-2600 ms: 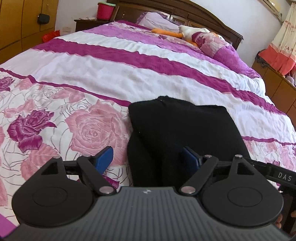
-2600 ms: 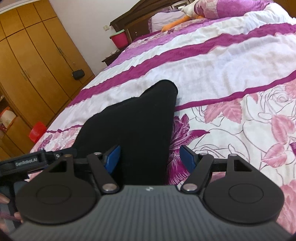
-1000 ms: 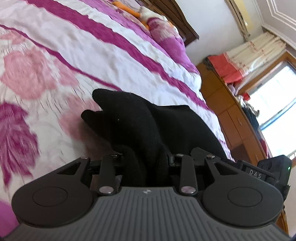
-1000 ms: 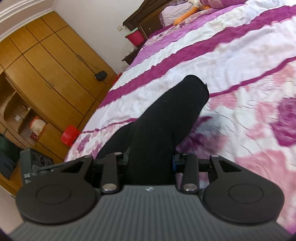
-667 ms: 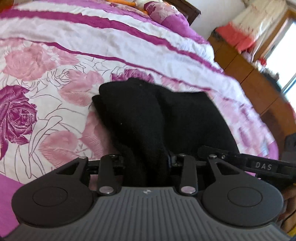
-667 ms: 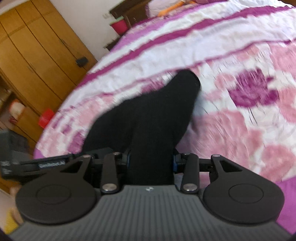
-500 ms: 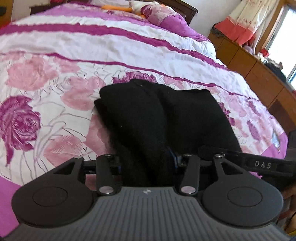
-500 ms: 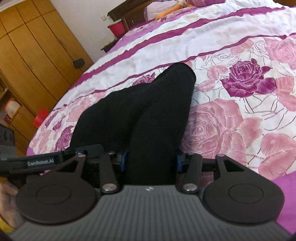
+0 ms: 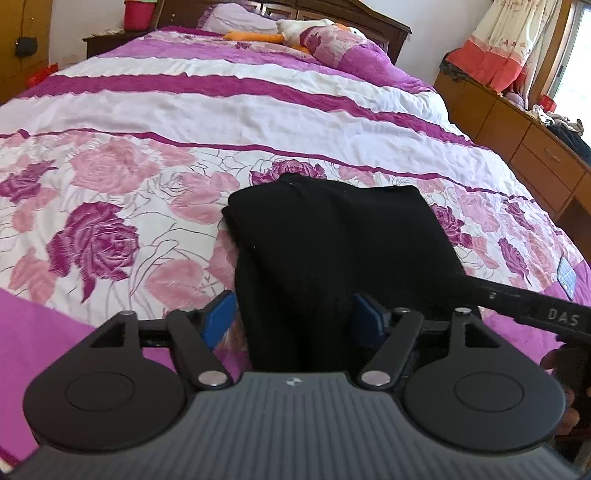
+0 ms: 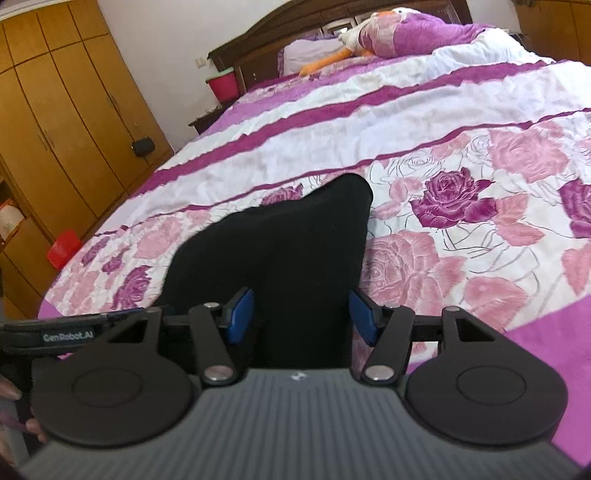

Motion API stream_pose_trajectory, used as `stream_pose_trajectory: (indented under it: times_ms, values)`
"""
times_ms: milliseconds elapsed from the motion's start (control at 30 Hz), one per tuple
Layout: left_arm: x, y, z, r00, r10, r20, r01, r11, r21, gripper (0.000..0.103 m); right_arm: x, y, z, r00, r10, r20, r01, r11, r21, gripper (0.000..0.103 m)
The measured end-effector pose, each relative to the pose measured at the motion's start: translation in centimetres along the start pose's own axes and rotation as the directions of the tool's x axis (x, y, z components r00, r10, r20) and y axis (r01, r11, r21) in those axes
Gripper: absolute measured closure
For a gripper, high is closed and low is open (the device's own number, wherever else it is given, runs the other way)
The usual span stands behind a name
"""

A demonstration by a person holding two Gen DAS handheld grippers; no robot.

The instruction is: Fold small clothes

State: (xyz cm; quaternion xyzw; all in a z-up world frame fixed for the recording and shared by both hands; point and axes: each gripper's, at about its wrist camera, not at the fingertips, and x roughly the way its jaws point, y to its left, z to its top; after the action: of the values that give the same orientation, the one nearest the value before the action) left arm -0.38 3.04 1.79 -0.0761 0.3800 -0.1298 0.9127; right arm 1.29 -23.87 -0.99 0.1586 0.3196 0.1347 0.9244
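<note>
A black knit garment lies folded on the floral bedspread near the foot of the bed. It also shows in the right wrist view. My left gripper is open, its blue pads standing either side of the garment's near left edge. My right gripper is open too, its blue pads astride the garment's near right edge. Neither pair of pads presses the cloth. The garment's near hem is hidden behind the gripper bodies.
The pink and purple bedspread stretches to pillows and a plush toy at the headboard. Wooden wardrobes stand on one side, a low wooden dresser on the other. A red bin sits on the nightstand.
Both grippers were shut on the garment and carried it toward the foot of the bed. Both have now opened and let it go; it lies flat.
</note>
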Motion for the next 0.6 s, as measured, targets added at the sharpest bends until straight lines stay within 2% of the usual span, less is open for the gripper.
stream_pose_trajectory:
  times_ms: [233, 267, 333, 467, 600]
  values:
    - [-2.4, -1.4, -1.9, 0.999, 0.043, 0.001, -0.043, 0.999, 0.019, 0.014, -2.8, 2.0, -1.6, 1.000, -0.009, 0.001, 0.009, 1.000, -0.027, 0.041]
    - [-2.5, -1.5, -2.2, 0.999, 0.051, -0.002, -0.051, 0.998, 0.022, 0.013, -3.1, 2.3, -2.0, 1.000, -0.013, 0.003, 0.013, 0.999, -0.033, 0.032]
    - [-2.7, -1.8, -2.9, 0.998, 0.061, -0.003, -0.060, 0.998, 0.030, 0.013, -3.7, 2.6, -2.7, 1.000, -0.024, 0.009, 0.024, 0.999, -0.039, 0.027]
    - [-2.9, -2.2, -4.4, 0.998, 0.064, -0.014, -0.064, 0.997, 0.037, 0.011, -4.4, 3.2, -4.1, 0.999, -0.035, -0.003, 0.035, 0.998, -0.058, 0.028]
    - [-2.8, -2.7, -5.8, 0.994, 0.104, -0.026, -0.102, 0.993, 0.060, 0.010, -4.5, 3.5, -5.8, 0.997, -0.070, -0.014, 0.068, 0.994, -0.087, 0.028]
